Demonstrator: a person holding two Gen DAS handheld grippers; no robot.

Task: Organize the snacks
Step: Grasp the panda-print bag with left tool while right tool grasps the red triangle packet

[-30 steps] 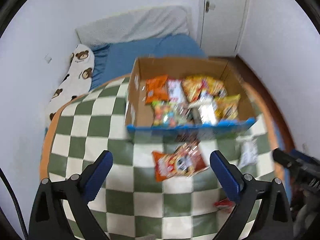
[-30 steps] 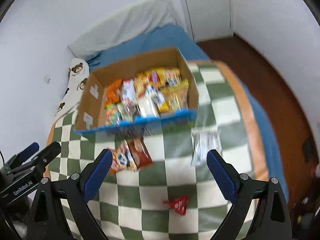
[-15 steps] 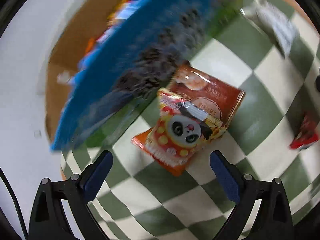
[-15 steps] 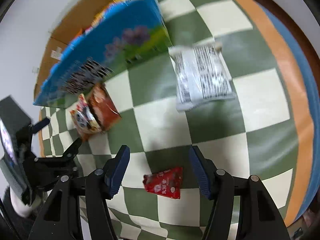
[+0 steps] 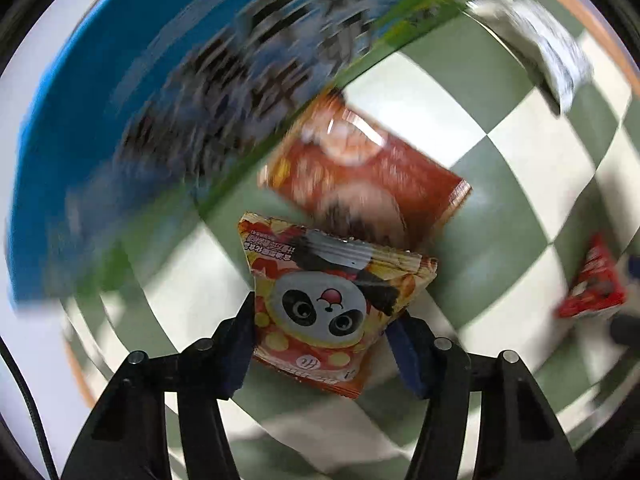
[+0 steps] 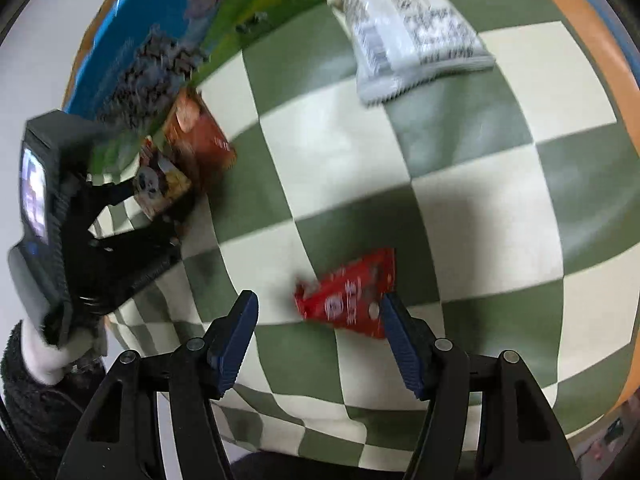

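In the left wrist view my left gripper (image 5: 322, 334) has its blue pads on both sides of a yellow-red panda snack packet (image 5: 324, 300), closed against its edges. An orange-red snack packet (image 5: 368, 172) lies just beyond it, against the blue snack box (image 5: 160, 100). In the right wrist view my right gripper (image 6: 320, 330) is open, with a small red packet (image 6: 348, 296) lying between its fingertips, close to the right pad. The left gripper (image 6: 136, 200) and panda packet (image 6: 160, 186) show at the left of that view.
A white-grey snack bag (image 6: 408, 28) lies at the far right of the green-and-cream checked cloth (image 6: 480, 200); it also shows in the left wrist view (image 5: 540, 48). The small red packet (image 5: 596, 284) shows at the right edge. The cloth's orange border (image 6: 600, 40) marks the right edge.
Both grippers dropped toward the cloth. The left one went from wide open to closed around the panda packet. The right one came down over the small red packet.
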